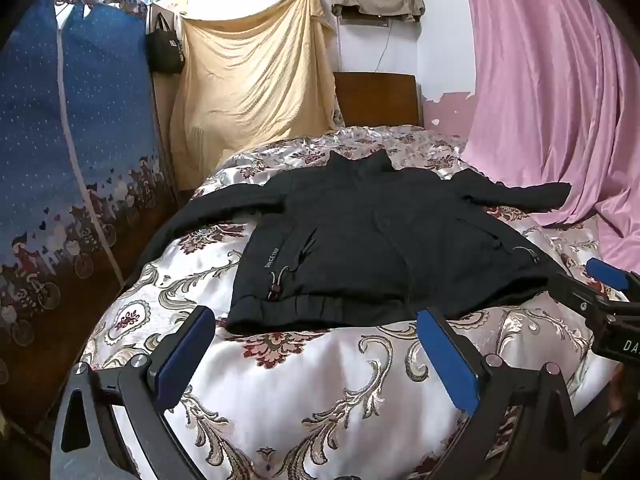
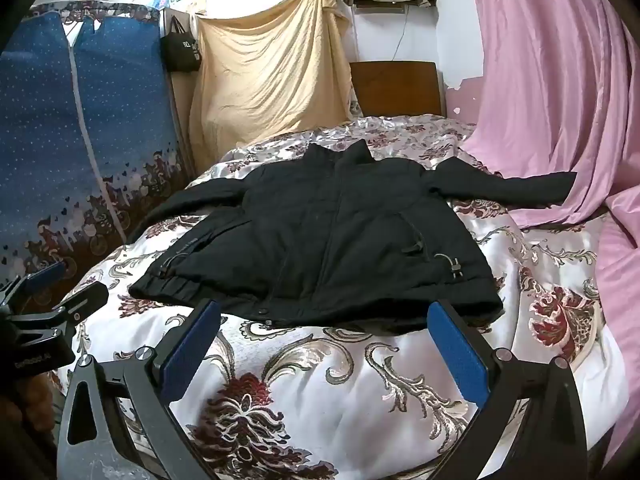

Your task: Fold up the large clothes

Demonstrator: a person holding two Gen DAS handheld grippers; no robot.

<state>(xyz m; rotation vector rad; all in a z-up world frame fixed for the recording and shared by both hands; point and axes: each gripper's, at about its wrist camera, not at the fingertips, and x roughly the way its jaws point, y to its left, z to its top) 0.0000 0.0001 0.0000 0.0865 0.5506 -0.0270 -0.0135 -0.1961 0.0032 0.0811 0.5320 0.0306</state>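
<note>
1. Both claws, left claw (image 1: 316, 354) and right claw (image 2: 326, 344), stood wide open and empty over the bed (image 1: 320, 400), low in frame.
2. Just beyond them the black jacket (image 1: 360, 240) lay flat, hem nearest, collar toward upper frame, sleeves spread sideways.
3. Its pocket read "SINCE", digits unclear.

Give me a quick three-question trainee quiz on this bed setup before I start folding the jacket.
1. True or false: the black jacket lies spread out on the floral bedspread with both sleeves stretched out to the sides.
2. Multiple choice: the left gripper and right gripper are: A) both open and empty, B) both shut on the hem, C) one open, one holding a sleeve.
3. Fill in: the jacket's right-hand sleeve tip reaches toward the ____ curtain.

Key: 1 true; 2 A; 3 pink.
</note>
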